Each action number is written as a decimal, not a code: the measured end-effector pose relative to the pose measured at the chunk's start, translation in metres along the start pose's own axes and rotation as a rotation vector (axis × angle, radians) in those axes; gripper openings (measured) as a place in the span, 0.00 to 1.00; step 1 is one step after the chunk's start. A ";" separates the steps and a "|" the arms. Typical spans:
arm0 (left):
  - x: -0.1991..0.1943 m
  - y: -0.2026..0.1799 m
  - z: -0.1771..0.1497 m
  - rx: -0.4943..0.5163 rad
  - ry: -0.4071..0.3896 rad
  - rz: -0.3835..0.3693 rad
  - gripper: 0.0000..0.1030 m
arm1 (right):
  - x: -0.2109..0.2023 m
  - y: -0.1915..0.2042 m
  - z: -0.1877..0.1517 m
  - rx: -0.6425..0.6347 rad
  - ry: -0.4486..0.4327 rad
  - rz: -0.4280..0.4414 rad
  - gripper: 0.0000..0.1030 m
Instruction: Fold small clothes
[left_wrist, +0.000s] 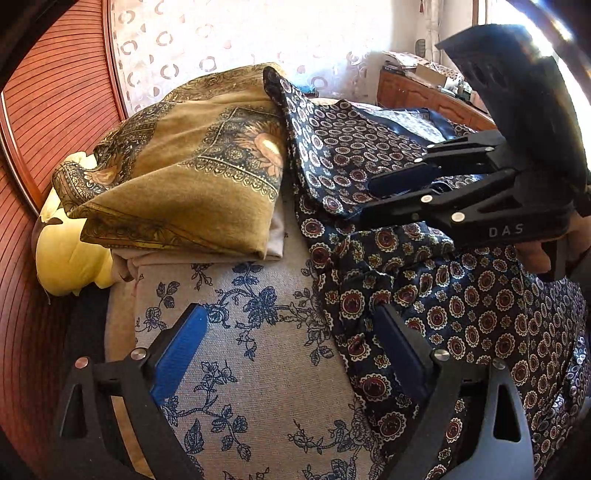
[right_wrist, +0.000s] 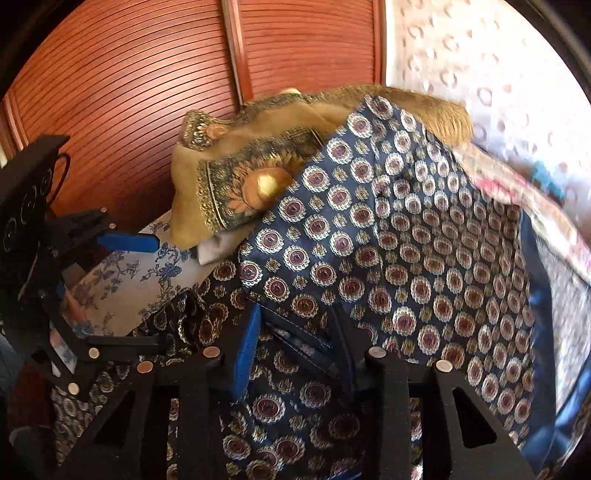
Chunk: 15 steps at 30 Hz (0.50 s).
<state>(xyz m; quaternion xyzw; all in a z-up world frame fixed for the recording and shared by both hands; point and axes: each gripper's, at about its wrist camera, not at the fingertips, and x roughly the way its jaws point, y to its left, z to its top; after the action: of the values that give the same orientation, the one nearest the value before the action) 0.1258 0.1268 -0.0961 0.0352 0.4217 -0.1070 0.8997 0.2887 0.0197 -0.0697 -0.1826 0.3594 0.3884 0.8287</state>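
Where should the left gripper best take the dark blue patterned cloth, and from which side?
Take the dark blue patterned cloth at its crumpled edge on the floral sheet, beside the open left gripper. Come from the bare sheet side; folds there probably raise the edge enough to pinch.

Two grippers, one navy patterned garment, one folded ochre cloth, one yellow cushion

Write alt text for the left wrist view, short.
The left gripper hangs open, its fingers over a blue-floral cushion and the edge of a navy medallion-print garment. The right gripper grips a raised fold of that garment at the right. A folded tan patterned cloth lies behind, with sheer curtains beyond.
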 end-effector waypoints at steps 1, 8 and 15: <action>0.000 0.000 0.000 0.000 0.000 0.000 0.90 | 0.001 0.002 0.001 -0.009 0.004 -0.005 0.32; 0.000 0.001 0.000 -0.003 -0.001 0.002 0.90 | 0.000 0.004 0.002 -0.027 -0.019 -0.039 0.04; -0.001 0.001 0.000 -0.004 -0.002 0.004 0.90 | -0.045 -0.053 -0.004 0.271 -0.181 -0.135 0.04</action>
<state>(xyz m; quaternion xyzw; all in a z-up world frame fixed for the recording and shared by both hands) 0.1254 0.1276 -0.0958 0.0341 0.4211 -0.1044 0.9003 0.3080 -0.0391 -0.0376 -0.0571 0.3194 0.2945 0.8989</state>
